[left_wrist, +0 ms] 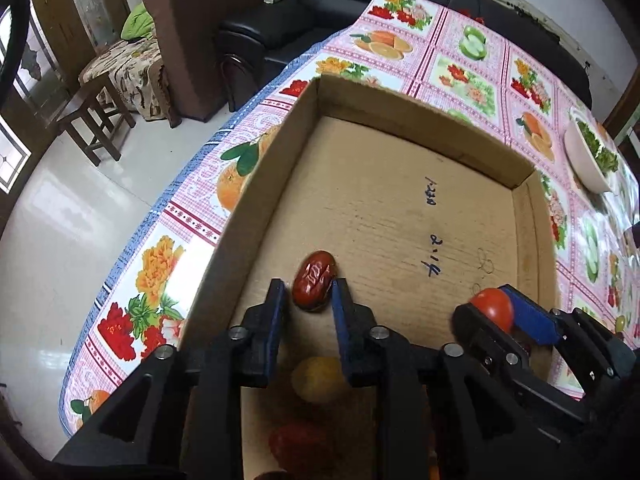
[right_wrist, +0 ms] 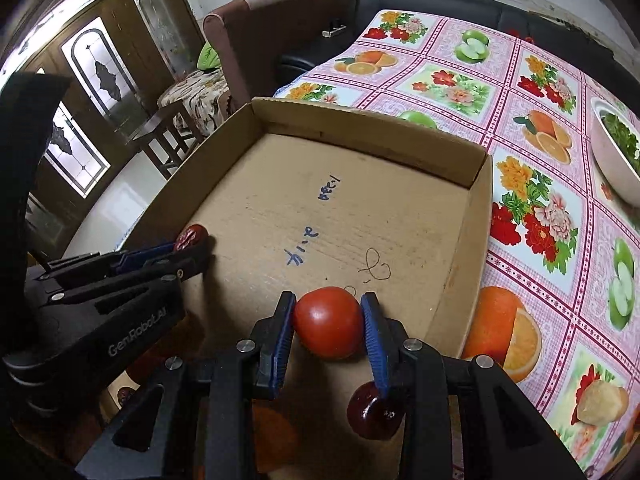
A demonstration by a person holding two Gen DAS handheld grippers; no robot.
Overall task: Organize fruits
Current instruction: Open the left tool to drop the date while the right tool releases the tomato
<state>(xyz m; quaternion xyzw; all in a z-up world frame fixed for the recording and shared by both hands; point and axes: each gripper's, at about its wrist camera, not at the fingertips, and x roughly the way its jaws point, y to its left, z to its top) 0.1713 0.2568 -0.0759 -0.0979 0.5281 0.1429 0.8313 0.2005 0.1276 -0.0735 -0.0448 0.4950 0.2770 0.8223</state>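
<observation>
- The left tongs [left_wrist: 309, 285] point down into the cardboard box [left_wrist: 360, 96]. A wrinkly red date [left_wrist: 314, 286] lies on the box floor between the fingers. There is a gap beside the left finger, so the tongs have let go of it.
- The right tongs [right_wrist: 328, 320] are in the box too, near its right wall. A red tomato [right_wrist: 328, 322] sits between the blue pads. The pads are right at its sides, but I cannot tell if they are pressing on it or have let go.
- A dark red round fruit [right_wrist: 374, 416] and a yellow fruit [left_wrist: 318, 378] lie closer to the cameras, under the tongs.
- The box stands on the worktop, on a tablecloth [right_wrist: 532, 216] with fruit and flower pictures. A white bowl of greens [right_wrist: 618, 160] is off to the right.
- I think this is the step of putting fruit down in the box.
- Next, both tongs need to open wide and lift straight up, so they do not bump the date or roll the tomato.
</observation>
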